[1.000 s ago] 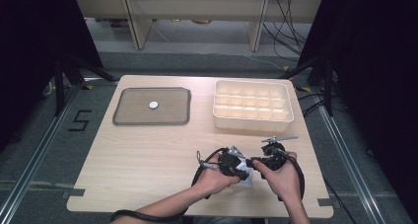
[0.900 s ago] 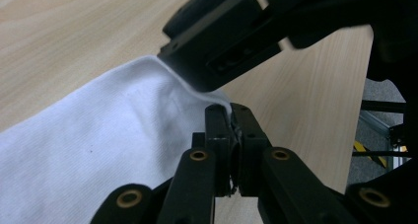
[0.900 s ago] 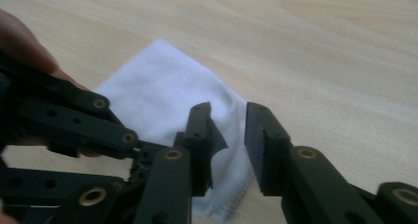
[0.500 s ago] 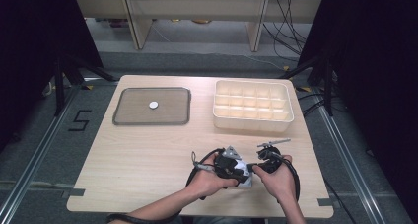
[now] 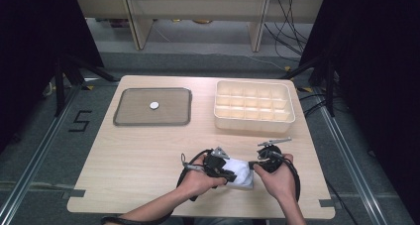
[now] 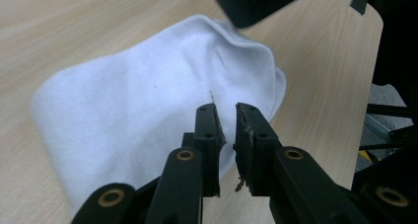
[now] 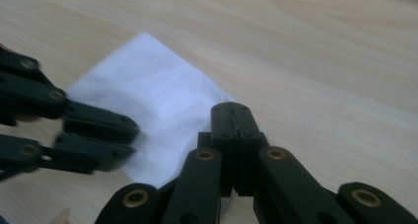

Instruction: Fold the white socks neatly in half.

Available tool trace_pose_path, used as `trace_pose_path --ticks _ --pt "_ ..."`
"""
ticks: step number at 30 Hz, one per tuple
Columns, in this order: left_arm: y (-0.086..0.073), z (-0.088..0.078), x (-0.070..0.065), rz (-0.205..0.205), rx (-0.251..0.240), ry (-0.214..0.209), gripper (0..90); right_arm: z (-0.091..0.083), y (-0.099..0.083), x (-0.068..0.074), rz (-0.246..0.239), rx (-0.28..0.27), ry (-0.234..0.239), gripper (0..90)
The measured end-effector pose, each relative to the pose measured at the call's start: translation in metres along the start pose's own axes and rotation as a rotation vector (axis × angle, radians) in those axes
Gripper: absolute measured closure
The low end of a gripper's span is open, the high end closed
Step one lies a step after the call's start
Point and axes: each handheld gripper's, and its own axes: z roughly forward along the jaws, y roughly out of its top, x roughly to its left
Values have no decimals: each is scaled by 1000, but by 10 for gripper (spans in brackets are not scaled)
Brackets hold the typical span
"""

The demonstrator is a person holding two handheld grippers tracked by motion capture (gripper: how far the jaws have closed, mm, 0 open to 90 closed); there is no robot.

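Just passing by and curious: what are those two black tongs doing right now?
Left tongs: slightly open, just closing, over the white folded cloth.
Right tongs: shut; whether cloth is pinched cannot be told.

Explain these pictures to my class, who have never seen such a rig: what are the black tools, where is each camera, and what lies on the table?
A person at a table holds black tongs in each hand. The high view looks down from above. The other two views come from a camera riding on each pair of tongs, looking along its jaws. On the table lie a white cloth, a dark tray with a small white disc on it, and a box of compartments. The left tongs hover over the cloth. Their jaws have just been closing, a narrow gap remains, and nothing is between them. The right tongs are shut at the cloth's edge; whether they pinch it cannot be told.
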Motion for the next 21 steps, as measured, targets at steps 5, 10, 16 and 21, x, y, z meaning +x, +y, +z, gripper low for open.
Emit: trace_pose_path --ticks 5,10,16,21 --pt "-1 6 -1 7 7 9 798 -5 5 12 -29 -5 13 900" --pt "0 7 0 61 53 12 797 -3 4 19 -50 -12 20 897" --pt "0 11 -2 25 22 13 795 0 6 22 -88 14 14 886" --pt "-1 10 -1 -2 2 6 794 12 -2 15 -53 70 -58 887"
